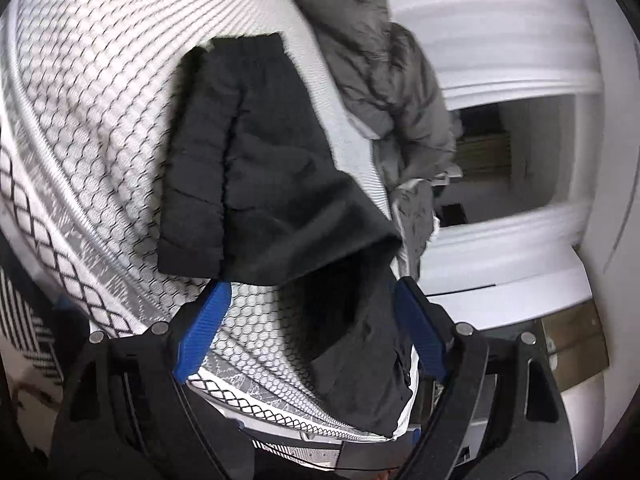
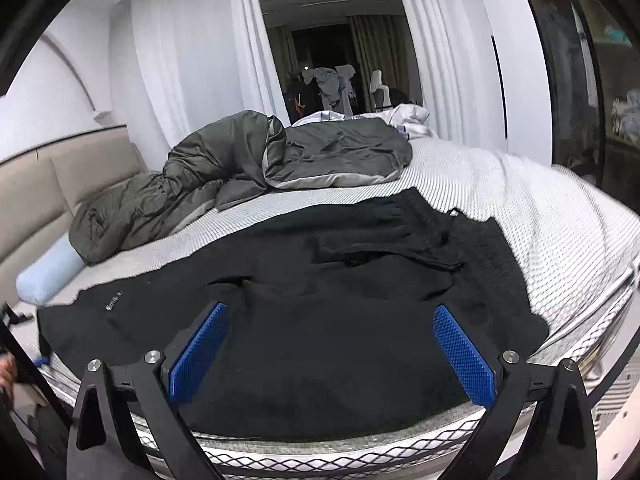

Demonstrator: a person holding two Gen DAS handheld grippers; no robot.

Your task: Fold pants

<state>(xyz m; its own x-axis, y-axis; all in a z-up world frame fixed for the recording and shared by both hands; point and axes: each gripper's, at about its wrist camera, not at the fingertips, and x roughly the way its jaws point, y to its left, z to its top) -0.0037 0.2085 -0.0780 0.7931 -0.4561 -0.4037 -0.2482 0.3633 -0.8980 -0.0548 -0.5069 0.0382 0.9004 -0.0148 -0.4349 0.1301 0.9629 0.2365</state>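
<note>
Black pants (image 2: 320, 300) lie spread on a white textured mattress (image 2: 520, 200), one leg doubled over near the waistband. In the left wrist view the pants (image 1: 248, 160) lie flat on the mattress (image 1: 100, 120), and one part droops over the bed edge. My left gripper (image 1: 312, 292) is open and empty, its blue pads on either side of the drooping cloth. My right gripper (image 2: 330, 314) is open and empty, just above the near edge of the pants.
A grey-green duvet (image 2: 240, 168) is bunched at the back of the bed, also in the left wrist view (image 1: 380, 60). A light blue bolster (image 2: 48, 276) lies at the left. A beige headboard (image 2: 40, 200) is behind. White curtains (image 2: 200, 60) and a doorway stand beyond.
</note>
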